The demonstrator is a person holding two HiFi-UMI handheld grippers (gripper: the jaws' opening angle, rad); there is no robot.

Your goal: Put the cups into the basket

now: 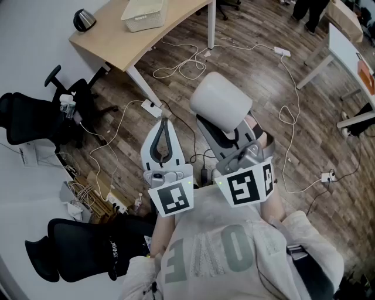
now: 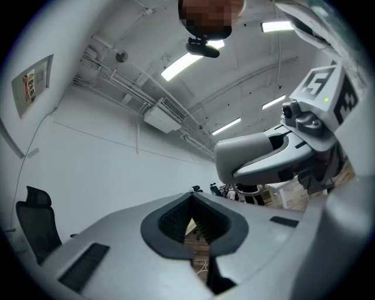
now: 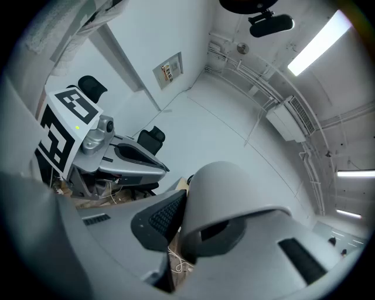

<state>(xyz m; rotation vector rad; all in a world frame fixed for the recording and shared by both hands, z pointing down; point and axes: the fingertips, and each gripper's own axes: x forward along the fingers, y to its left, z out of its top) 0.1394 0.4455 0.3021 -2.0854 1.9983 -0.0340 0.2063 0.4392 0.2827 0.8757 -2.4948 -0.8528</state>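
A white cup (image 1: pixel 221 107) is clamped in my right gripper (image 1: pixel 227 130), which is shut on it above the wooden floor. In the right gripper view the cup (image 3: pixel 225 196) fills the space between the jaws and covers one fingertip. My left gripper (image 1: pixel 163 122) hovers just left of it, jaws together with nothing between them. The left gripper view shows its pads (image 2: pixel 176 220) meeting and the cup (image 2: pixel 249 153) at the right. A white basket (image 1: pixel 145 13) sits on the light wooden desk (image 1: pixel 111 38) far ahead, with a dark round object (image 1: pixel 84 20) near the desk's left end.
White cables (image 1: pixel 187 64) and power strips (image 1: pixel 151 107) trail over the floor. Black office chairs (image 1: pixel 35 120) stand at the left wall, another (image 1: pixel 76 252) near my left side. A white table (image 1: pixel 351 53) stands at the right.
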